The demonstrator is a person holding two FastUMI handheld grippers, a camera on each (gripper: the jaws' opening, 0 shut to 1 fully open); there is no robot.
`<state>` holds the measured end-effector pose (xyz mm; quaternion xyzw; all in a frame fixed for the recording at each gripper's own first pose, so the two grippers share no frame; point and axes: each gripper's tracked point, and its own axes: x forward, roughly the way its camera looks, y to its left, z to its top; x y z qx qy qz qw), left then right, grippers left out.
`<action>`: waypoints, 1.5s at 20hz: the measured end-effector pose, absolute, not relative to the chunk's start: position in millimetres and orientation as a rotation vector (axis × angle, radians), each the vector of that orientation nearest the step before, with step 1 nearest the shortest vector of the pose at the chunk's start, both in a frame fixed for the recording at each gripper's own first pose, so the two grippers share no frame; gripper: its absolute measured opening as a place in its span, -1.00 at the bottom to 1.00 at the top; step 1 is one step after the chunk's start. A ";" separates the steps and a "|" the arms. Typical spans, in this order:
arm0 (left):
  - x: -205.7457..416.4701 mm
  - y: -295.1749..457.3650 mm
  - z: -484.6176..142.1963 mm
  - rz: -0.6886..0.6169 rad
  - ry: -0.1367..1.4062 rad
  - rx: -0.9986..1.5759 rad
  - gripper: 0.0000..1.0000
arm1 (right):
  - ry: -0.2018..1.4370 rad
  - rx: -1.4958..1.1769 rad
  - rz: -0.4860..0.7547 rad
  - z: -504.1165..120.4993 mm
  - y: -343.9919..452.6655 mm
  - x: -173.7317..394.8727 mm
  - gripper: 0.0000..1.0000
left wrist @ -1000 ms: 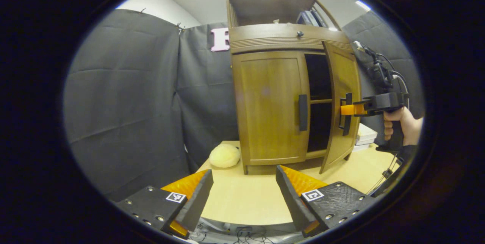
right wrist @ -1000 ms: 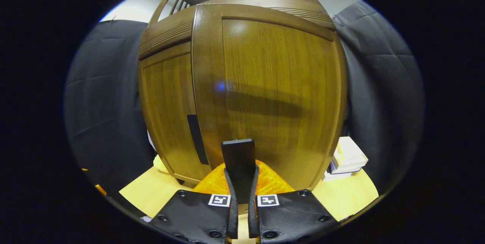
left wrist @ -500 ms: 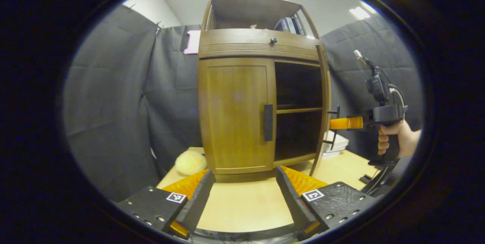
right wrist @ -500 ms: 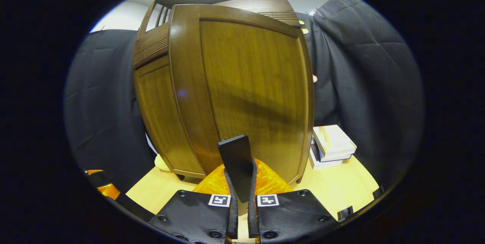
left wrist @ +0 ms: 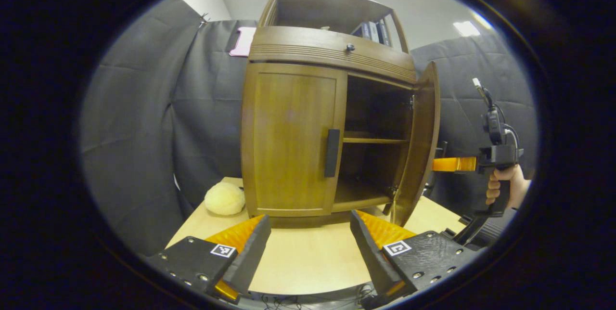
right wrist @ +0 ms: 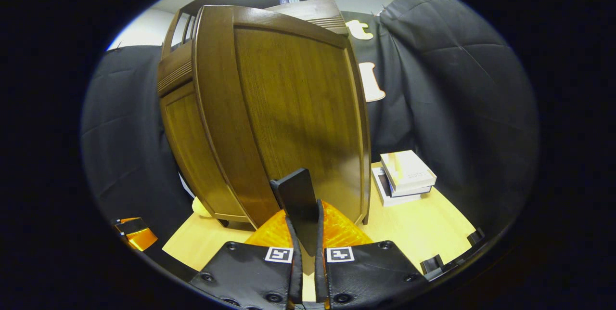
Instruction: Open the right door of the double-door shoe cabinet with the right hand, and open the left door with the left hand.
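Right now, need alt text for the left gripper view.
A wooden shoe cabinet stands on a light table, its right door swung open and its left door shut. The right gripper, held by a hand, is at the open door; the left gripper is open.

Shoe cabinet (left wrist: pixel 293 132): dark brown wood with fine vertical grain; handle of left door (left wrist: pixel 331 152) black; right door (right wrist: pixel 293 117) the same glossy brown. Table (left wrist: pixel 308 257): pale yellow-tan wood. Soft round object (left wrist: pixel 224 199) at near left: cream. Stacked boxes (right wrist: pixel 404 175) at right: white. Booth wall (left wrist: pixel 144 122): black cloth.
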<state>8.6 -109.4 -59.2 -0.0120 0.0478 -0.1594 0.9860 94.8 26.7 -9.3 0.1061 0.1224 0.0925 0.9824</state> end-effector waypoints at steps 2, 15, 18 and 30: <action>11.9 -113.4 -58.1 -0.335 0.092 -0.003 0.91 | 0.248 0.227 0.175 -10.6 18.0 91.5 -0.77; 10.9 -128.6 -61.3 -0.463 0.116 0.001 0.95 | 0.258 0.294 0.168 -15.4 -56.6 78.8 -0.79; 11.5 -134.2 -65.4 -0.499 0.113 0.033 0.95 | 0.252 0.251 0.213 -15.6 -67.0 79.0 -0.84; 51.9 -191.6 -58.0 -0.497 0.094 0.068 0.94 | 0.260 0.216 0.298 -19.9 -132.3 98.0 -0.80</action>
